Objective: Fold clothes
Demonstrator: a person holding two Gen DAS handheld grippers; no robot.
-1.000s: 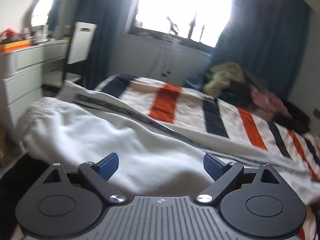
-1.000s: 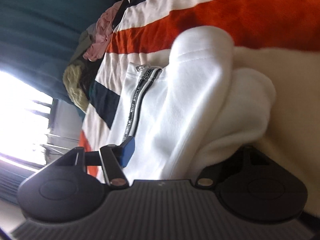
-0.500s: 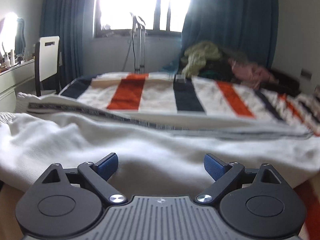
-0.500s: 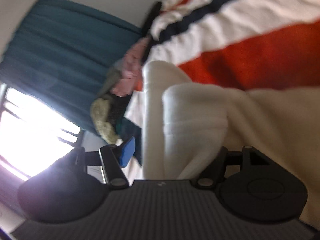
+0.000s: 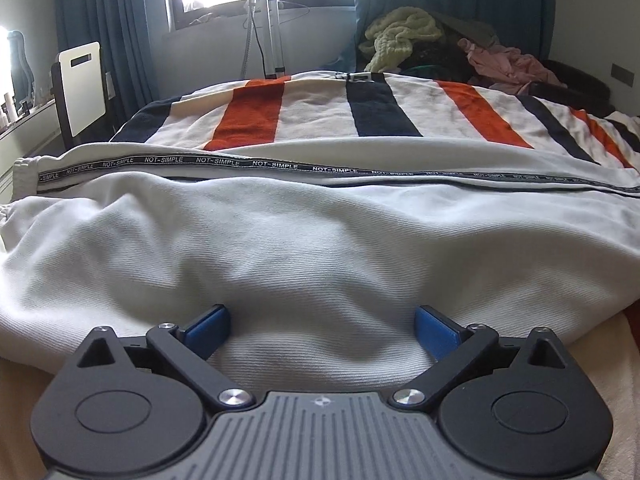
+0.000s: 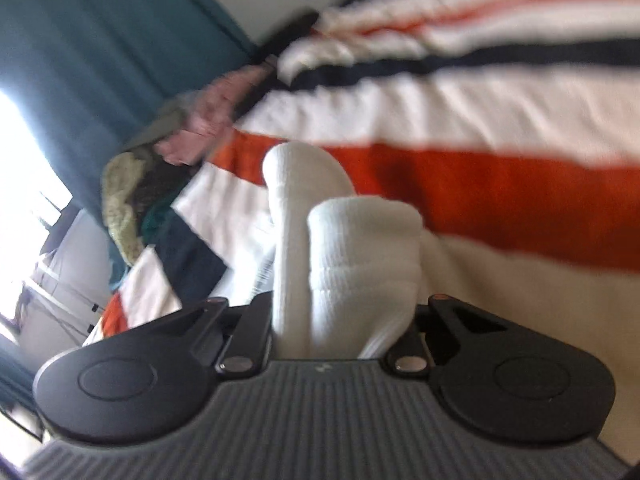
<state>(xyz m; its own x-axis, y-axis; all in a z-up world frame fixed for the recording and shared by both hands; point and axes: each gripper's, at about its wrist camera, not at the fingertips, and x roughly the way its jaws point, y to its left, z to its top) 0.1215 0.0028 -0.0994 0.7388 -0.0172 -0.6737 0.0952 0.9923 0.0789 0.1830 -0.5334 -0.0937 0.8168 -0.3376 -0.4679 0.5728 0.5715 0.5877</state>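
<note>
White sweatpants (image 5: 320, 232) with a black lettered side stripe lie across the striped bed. My left gripper (image 5: 322, 330) is open, its blue pads on either side of a bulge of the white fabric at the near edge. In the right wrist view my right gripper (image 6: 344, 320) is shut on the pants' white ribbed cuff end (image 6: 360, 248), which sticks up between the jaws; its pads are hidden by the cloth. This view is tilted and blurred.
The bed has an orange, navy and cream striped blanket (image 5: 320, 112). A heap of clothes (image 5: 440, 44) lies at its far right by the blue curtains. A white chair (image 5: 80, 84) and a dresser stand at the left. A metal stand (image 5: 268, 20) is by the window.
My left gripper has dropped low and pushed into the pants' near edge, still open. My right gripper has closed on the ribbed cuff end and swung with it.
</note>
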